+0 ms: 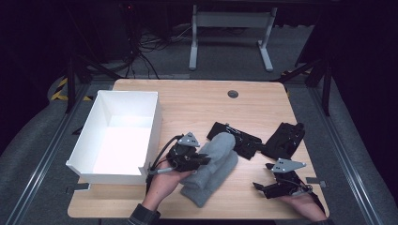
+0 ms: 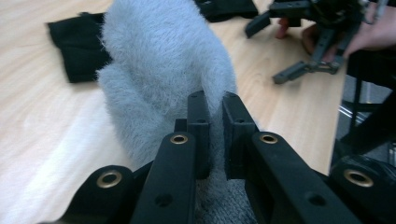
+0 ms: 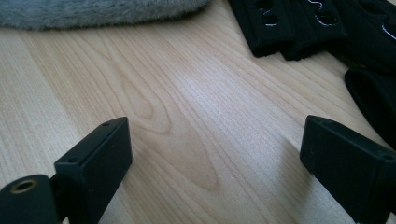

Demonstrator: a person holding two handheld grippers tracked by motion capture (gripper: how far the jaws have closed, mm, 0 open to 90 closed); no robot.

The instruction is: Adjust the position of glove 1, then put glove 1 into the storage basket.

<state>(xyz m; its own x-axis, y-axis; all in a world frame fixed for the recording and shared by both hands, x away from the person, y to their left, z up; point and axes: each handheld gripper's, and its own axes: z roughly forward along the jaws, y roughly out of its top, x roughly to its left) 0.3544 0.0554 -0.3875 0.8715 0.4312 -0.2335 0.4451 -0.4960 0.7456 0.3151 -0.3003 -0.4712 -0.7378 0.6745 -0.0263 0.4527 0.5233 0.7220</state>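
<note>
The grey fleece mitten (image 1: 213, 166) lies on the wooden table (image 1: 187, 101), just right of the white box (image 1: 119, 136), with its upper part apparently raised. The left gripper (image 2: 212, 116) has its jaws nearly closed, pinching a fold of the fleece. The right gripper (image 1: 263, 183) rests near the table's front right, jaws wide apart over bare wood, holding nothing. Black gloves (image 1: 281, 140) lie beyond it.
</note>
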